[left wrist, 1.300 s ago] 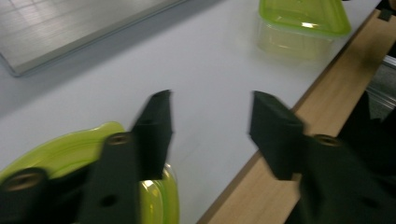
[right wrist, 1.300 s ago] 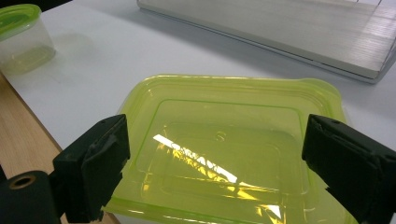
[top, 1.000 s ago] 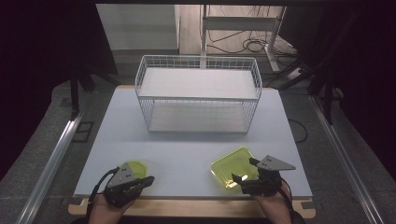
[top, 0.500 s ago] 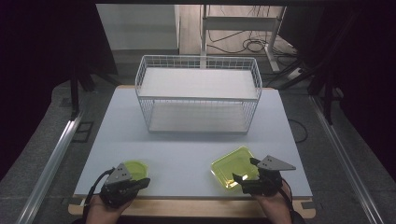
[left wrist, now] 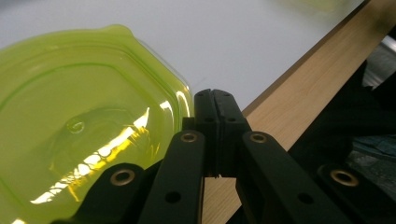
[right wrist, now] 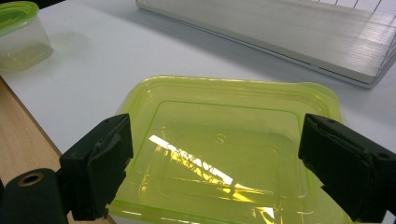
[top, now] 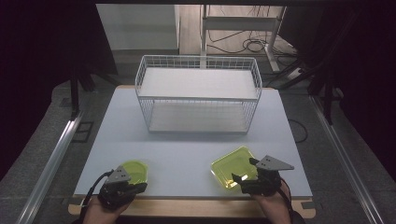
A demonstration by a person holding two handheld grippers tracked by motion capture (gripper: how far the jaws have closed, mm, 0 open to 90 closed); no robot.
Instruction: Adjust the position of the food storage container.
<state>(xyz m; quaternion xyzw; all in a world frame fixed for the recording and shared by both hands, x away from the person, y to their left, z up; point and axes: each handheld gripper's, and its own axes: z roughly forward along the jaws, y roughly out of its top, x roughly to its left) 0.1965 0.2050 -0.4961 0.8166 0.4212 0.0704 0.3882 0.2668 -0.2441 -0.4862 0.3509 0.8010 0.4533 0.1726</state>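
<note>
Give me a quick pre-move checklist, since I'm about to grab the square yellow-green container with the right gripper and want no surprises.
1. right gripper open: ok, jaws spread wide.
2. Jaws straddle the square container: ok, one on each side.
3. left gripper out of the way: ok, shut beside the round container, holding nothing.
4. wire basket free to receive: ok, nothing inside.
5. Container contents: cannot tell; glare hides the inside.
6. Container clear of the table edge: ok.
</note>
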